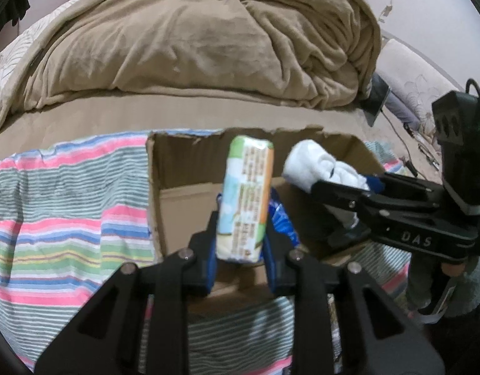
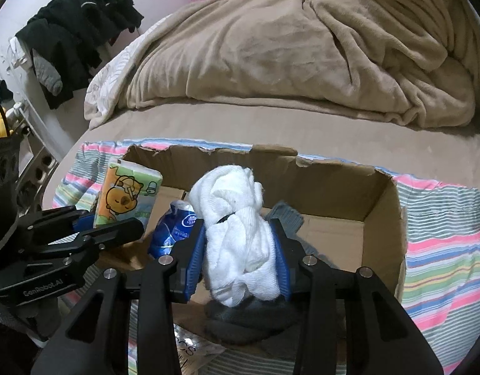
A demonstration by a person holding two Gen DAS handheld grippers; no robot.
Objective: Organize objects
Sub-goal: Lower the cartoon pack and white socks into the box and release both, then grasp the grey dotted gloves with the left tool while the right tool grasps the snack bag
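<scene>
My left gripper (image 1: 240, 234) is shut on a tissue pack (image 1: 244, 197) with a cartoon print and holds it upright over the open cardboard box (image 1: 183, 168). The pack also shows in the right wrist view (image 2: 127, 193). My right gripper (image 2: 240, 250) is shut on a rolled white sock bundle (image 2: 237, 231) above the same box (image 2: 380, 206); the bundle also shows in the left wrist view (image 1: 315, 165). A blue packet (image 2: 174, 228) and grey socks (image 2: 249, 318) lie inside the box.
The box rests on a striped cloth (image 1: 62, 212) spread on a bed. A heaped tan blanket (image 1: 208, 37) lies behind it. Dark clothes (image 2: 74, 31) hang at the far left in the right wrist view. A clear wrapper (image 2: 193, 350) lies at the box's front.
</scene>
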